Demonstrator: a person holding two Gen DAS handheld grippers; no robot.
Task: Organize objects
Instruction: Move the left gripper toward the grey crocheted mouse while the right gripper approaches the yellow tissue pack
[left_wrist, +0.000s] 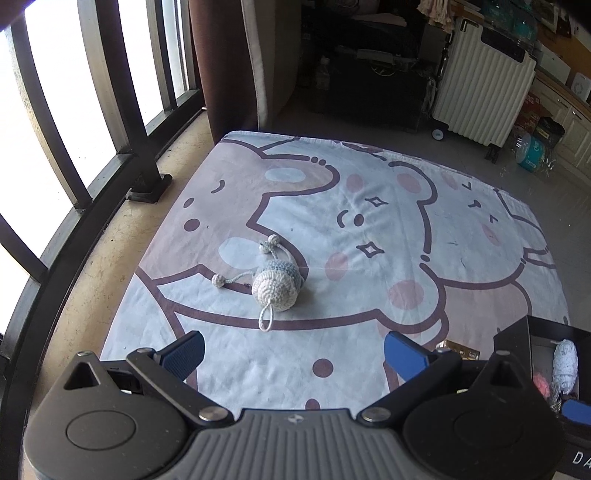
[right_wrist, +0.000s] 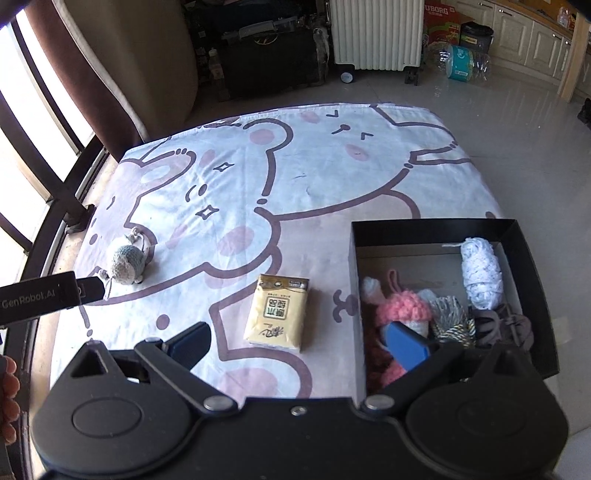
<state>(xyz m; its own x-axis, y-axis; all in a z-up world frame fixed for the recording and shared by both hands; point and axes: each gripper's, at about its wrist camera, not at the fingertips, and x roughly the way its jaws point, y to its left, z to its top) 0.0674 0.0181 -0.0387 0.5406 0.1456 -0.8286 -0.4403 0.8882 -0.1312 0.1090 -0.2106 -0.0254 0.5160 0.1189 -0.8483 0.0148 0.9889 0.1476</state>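
A cream and blue-grey crochet doll (left_wrist: 275, 282) (right_wrist: 125, 263) lies on its side on the cartoon-print cloth (left_wrist: 369, 236) (right_wrist: 306, 173). My left gripper (left_wrist: 293, 352) hovers open just short of the doll, nothing between its blue pads. A yellow tissue pack (right_wrist: 277, 312) lies flat on the cloth, just ahead of my right gripper (right_wrist: 297, 341), which is open and empty. To its right stands a black box (right_wrist: 524, 236) (left_wrist: 517, 328) holding a pink crochet toy (right_wrist: 397, 308), a white yarn skein (right_wrist: 480, 273) (left_wrist: 565, 362) and dark cords. The left gripper's body (right_wrist: 44, 295) shows at the left edge.
The cloth lies on a tiled floor. A window railing (left_wrist: 110, 122) curves along the left. A white suitcase (left_wrist: 484, 88), a dark case (right_wrist: 269, 55) and a curtain (left_wrist: 225, 62) stand beyond the far edge. A hand (right_wrist: 9, 398) shows at lower left.
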